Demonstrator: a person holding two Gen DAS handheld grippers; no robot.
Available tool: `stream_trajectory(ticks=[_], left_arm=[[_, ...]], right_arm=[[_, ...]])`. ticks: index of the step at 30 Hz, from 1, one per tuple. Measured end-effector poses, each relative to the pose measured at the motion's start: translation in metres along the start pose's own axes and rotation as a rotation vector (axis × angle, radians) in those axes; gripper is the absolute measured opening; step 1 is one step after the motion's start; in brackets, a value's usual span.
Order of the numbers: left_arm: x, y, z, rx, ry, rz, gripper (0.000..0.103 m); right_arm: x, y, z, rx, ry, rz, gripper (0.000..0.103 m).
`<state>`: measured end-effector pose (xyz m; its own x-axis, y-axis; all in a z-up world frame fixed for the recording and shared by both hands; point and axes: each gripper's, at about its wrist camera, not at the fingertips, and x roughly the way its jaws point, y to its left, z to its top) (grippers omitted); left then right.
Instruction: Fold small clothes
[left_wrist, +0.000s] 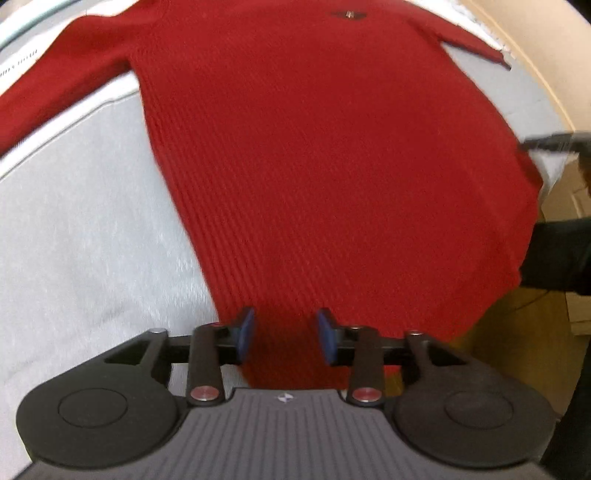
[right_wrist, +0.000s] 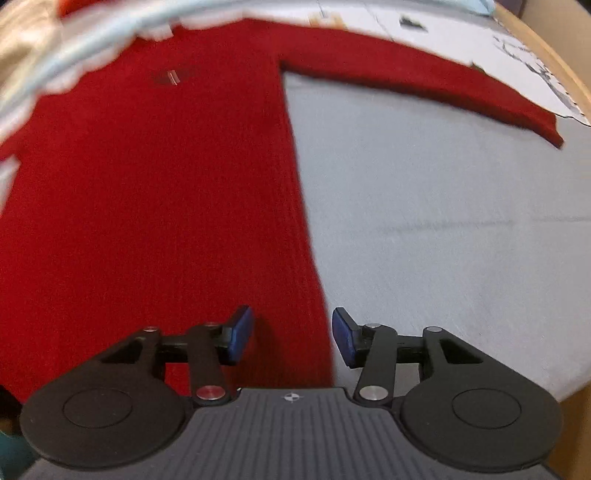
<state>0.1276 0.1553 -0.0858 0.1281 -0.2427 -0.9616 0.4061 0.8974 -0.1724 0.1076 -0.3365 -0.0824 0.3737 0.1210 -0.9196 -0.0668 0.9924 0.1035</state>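
Left gripper (left_wrist: 285, 334) hangs part-open over the red sweater's (left_wrist: 332, 166) hem, gripping nothing. Right gripper (right_wrist: 292, 334), jaws apart and empty, straddles its side edge. Sweater's spread flat on the grey tabletop (right_wrist: 443, 221), sleeves out toward the far edge.

Sweater (left_wrist: 332, 166): red ribbed knit cloth, matt, slightly rough. Surface under it (left_wrist: 92, 240): pale grey cloth, matt, faintly fuzzy. Left gripper (left_wrist: 285, 338): matt black plastic body, ridged grey plate, blue rubbery pads (left_wrist: 246, 332), shiny metal pivot pins. Right gripper (right_wrist: 291, 338): same finishes. Far rim (right_wrist: 554, 66): smooth light wood.
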Motion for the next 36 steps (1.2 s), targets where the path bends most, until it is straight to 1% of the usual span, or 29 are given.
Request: stream_trajectory(ticks=[1,2,3,4,5,6,7,8,9,10,12,14,15,16,18,20,21,22,23,24,25,26,27,28,30,31,32,34,36], left_arm=[[0.006,0.000,0.001,-0.007,0.022,0.008,0.045],[0.014,-0.002,-0.002,-0.009,0.061,0.029,0.046],[0.023,-0.006,-0.003,0.008,0.104,0.064,0.046],[0.025,-0.011,-0.001,0.038,0.117,0.087,0.046],[0.020,-0.013,0.002,0.046,0.107,0.094,0.046],[0.011,-0.015,0.008,0.031,0.073,0.091,0.046],[-0.004,-0.014,0.017,-0.001,0.013,0.082,0.047],[-0.020,-0.013,0.024,-0.032,-0.048,0.085,0.053],[-0.038,-0.014,0.034,-0.065,-0.118,0.110,0.058],[-0.054,-0.018,0.044,-0.092,-0.183,0.151,0.066],[-0.092,-0.028,0.062,-0.128,-0.330,0.231,0.071],[-0.127,-0.039,0.076,-0.163,-0.464,0.275,0.078],[-0.143,-0.045,0.082,-0.186,-0.539,0.287,0.080],[-0.155,-0.043,0.093,-0.206,-0.612,0.292,0.084],[-0.167,-0.047,0.100,-0.249,-0.759,0.323,0.084],[-0.162,-0.058,0.105,-0.248,-0.863,0.383,0.085],[-0.157,-0.061,0.107,-0.265,-0.892,0.393,0.085],[-0.145,-0.059,0.106,-0.297,-0.906,0.380,0.085],[-0.129,-0.055,0.107,-0.329,-0.882,0.374,0.085],[-0.112,-0.050,0.112,-0.354,-0.816,0.403,0.084],[-0.100,-0.049,0.122,-0.396,-0.753,0.455,0.077],[-0.094,-0.048,0.128,-0.429,-0.748,0.468,0.076],[-0.091,-0.049,0.134,-0.428,-0.759,0.451,0.076],[-0.089,-0.053,0.140,-0.392,-0.757,0.448,0.076],[-0.090,-0.059,0.158,-0.321,-0.754,0.487,0.076],[-0.090,-0.062,0.162,-0.299,-0.745,0.496,0.076],[-0.089,-0.062,0.167,-0.291,-0.732,0.487,0.076],[-0.073,-0.047,0.172,-0.304,-0.713,0.448,0.076],[-0.059,-0.039,0.177,-0.311,-0.673,0.431,0.073]], right_arm=[[0.002,0.000,-0.002,-0.014,0.008,-0.003,0.050],[0.009,0.001,-0.005,-0.038,0.052,-0.031,0.050],[0.017,0.000,-0.007,-0.058,0.106,-0.057,0.053],[0.021,0.001,-0.009,-0.065,0.123,-0.067,0.054],[0.018,0.001,-0.006,-0.051,0.104,-0.065,0.053],[0.012,0.001,-0.001,-0.036,0.069,-0.045,0.052],[0.003,0.000,0.003,-0.017,0.028,-0.029,0.052],[-0.004,0.000,0.007,0.002,-0.009,-0.017,0.052],[-0.013,-0.001,0.012,0.023,-0.051,-0.003,0.053],[-0.021,-0.005,0.017,0.042,-0.094,0.007,0.054],[-0.037,-0.009,0.028,0.078,-0.180,0.005,0.054],[-0.047,-0.014,0.037,0.113,-0.249,-0.005,0.054],[-0.046,-0.022,0.046,0.130,-0.275,-0.010,0.054],[-0.050,-0.027,0.053,0.153,-0.306,-0.021,0.054],[-0.053,-0.043,0.066,0.210,-0.354,-0.031,0.054],[-0.057,-0.065,0.091,0.289,-0.394,-0.023,0.054],[-0.070,-0.081,0.086,0.340,-0.419,-0.023,0.054],[-0.071,-0.091,0.089,0.393,-0.444,-0.023,0.054],[-0.070,-0.100,0.090,0.444,-0.465,-0.024,0.054],[-0.068,-0.107,0.089,0.490,-0.484,-0.031,0.054],[-0.068,-0.118,0.087,0.548,-0.506,-0.048,0.054],[-0.069,-0.125,0.080,0.589,-0.519,-0.066,0.054],[-0.067,-0.133,0.077,0.626,-0.524,-0.088,0.054],[-0.060,-0.141,0.078,0.673,-0.517,-0.114,0.054],[-0.046,-0.156,0.083,0.726,-0.492,-0.125,0.054],[-0.041,-0.164,0.088,0.750,-0.487,-0.126,0.054],[-0.037,-0.170,0.091,0.783,-0.489,-0.127,0.054],[-0.026,-0.184,0.096,0.875,-0.497,-0.101,0.054],[-0.009,-0.193,0.096,0.954,-0.499,-0.057,0.054]])
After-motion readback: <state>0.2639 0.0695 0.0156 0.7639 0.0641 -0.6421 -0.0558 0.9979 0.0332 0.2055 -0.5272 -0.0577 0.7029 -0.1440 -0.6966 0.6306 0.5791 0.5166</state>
